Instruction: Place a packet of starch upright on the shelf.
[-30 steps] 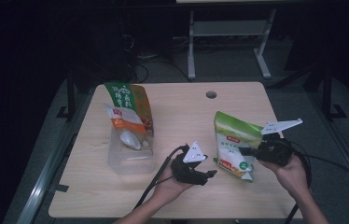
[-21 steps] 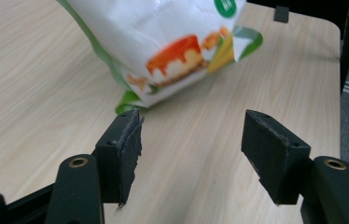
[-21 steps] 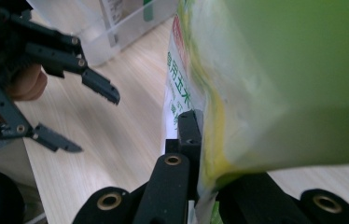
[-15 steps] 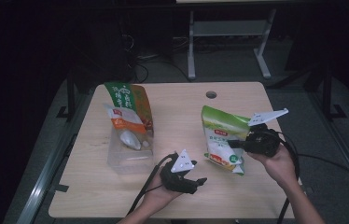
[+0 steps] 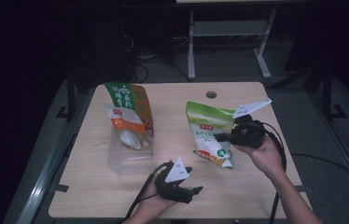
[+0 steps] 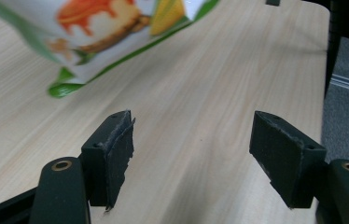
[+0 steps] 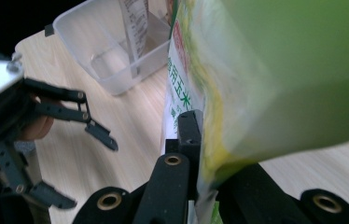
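My right gripper (image 5: 224, 136) is shut on the edge of a green and white snack bag (image 5: 208, 133), holding it tilted above the right half of the table. In the right gripper view the green bag (image 7: 266, 74) is pinched between the two black jaws (image 7: 200, 154). My left gripper (image 5: 193, 182) rests low near the table's front edge, open with nothing between its pads (image 6: 119, 154). The bag's lower corner (image 6: 112, 32) hangs above and beyond the left gripper.
A clear plastic tub (image 5: 128, 147) stands left of centre with an orange and green bag (image 5: 128, 112) upright in it; the tub (image 7: 112, 51) also appears in the right gripper view. The wooden table (image 5: 172, 102) has a cable hole (image 5: 211, 94) at the back.
My right gripper has carried the green bag up and leftward toward the table's middle. The left gripper has drawn back toward the front edge, still open.
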A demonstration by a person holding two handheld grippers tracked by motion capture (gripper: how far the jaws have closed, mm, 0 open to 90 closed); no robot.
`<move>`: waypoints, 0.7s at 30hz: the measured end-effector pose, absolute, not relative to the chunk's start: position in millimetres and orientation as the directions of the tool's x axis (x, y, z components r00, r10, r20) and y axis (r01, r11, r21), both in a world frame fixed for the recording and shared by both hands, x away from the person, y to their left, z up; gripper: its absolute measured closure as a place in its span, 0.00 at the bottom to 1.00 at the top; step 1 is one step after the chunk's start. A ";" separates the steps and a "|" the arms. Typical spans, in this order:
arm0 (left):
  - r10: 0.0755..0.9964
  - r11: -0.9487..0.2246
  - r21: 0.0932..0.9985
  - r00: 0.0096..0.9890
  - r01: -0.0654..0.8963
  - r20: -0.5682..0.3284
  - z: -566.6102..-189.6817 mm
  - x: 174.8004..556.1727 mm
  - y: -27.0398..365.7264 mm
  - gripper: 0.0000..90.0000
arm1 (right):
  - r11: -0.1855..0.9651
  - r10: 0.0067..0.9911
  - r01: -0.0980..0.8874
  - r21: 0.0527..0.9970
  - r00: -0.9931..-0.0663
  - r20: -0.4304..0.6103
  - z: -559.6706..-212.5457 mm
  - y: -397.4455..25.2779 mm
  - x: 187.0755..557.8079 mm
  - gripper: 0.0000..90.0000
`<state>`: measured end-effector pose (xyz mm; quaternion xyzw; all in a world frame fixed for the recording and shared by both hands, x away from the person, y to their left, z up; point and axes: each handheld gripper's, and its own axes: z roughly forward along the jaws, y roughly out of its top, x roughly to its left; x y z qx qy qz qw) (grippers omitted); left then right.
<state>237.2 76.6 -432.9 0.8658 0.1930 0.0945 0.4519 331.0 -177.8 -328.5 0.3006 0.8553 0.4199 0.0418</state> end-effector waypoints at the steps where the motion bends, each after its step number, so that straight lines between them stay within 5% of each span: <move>1: 0.415 -0.526 0.815 0.910 0.243 -0.003 -433.0 236.4 76.9 0.33 | 0.468 0.545 0.475 0.745 -0.819 0.180 -327.5 -175.4 331.7 1.00; 21: 0.403 -0.529 0.815 0.915 0.239 -0.007 -435.1 231.2 78.6 0.32 | 0.502 0.475 0.417 0.758 -0.865 0.161 -294.7 -126.1 339.2 1.00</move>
